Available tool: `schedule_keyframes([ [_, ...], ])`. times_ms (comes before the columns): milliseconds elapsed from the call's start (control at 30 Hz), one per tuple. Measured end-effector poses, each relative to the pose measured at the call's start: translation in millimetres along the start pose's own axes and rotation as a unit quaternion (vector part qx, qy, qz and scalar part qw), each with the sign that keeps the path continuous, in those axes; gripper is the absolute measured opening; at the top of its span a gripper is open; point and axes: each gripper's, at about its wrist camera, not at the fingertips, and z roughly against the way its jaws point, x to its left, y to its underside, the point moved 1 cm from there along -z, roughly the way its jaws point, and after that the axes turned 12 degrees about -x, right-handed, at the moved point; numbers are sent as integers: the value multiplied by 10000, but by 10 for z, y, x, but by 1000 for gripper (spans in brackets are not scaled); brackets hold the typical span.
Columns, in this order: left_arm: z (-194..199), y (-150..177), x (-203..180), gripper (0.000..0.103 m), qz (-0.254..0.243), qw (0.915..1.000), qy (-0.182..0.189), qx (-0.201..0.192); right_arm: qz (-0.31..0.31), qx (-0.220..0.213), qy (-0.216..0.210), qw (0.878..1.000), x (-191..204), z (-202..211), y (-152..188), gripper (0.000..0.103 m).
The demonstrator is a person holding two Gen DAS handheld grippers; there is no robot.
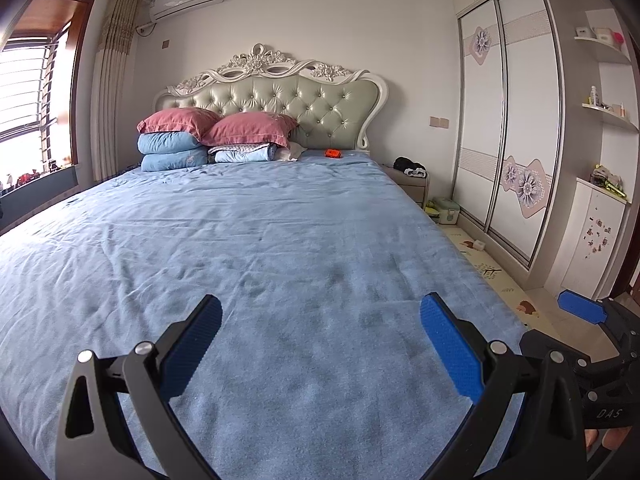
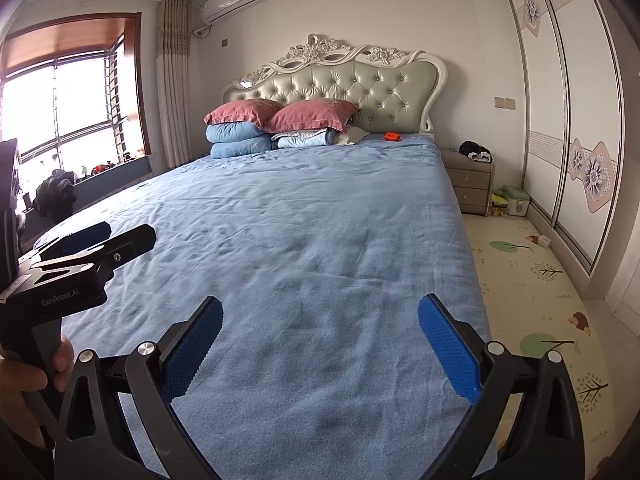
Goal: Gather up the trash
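A small orange-red object (image 1: 333, 153) lies on the blue bed sheet (image 1: 280, 240) near the headboard, far from both grippers; it also shows in the right wrist view (image 2: 391, 136). My left gripper (image 1: 320, 312) is open and empty above the foot of the bed. My right gripper (image 2: 320, 312) is open and empty above the foot of the bed, to the right of the left one. The right gripper's blue pad (image 1: 580, 308) shows at the lower right of the left wrist view. The left gripper body (image 2: 80, 264) shows at the left of the right wrist view.
Pink pillows (image 1: 248, 128) on folded blue quilts (image 1: 170, 152) sit at the headboard. A nightstand (image 2: 470, 184) with dark clothes stands right of the bed. A green box (image 2: 516, 200) and a small white item (image 2: 544, 240) lie on the play mat by the wardrobe (image 2: 576, 120).
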Motion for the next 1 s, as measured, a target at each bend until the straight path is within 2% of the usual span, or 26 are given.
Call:
schedule_keyframes([
  [367,20,-44,14,99,4,10000,-54,-63,-45,40,0,10000,-26,7,-5,95],
  [667,59,-67,-45,99,-180,9997,-44,-149,-37,33,-49,10000,4,-5,2,95],
  [1000,78,-108,10,99,-56,9998,-70,-203,-49,32,-29,10000,-4,-8,5,95],
])
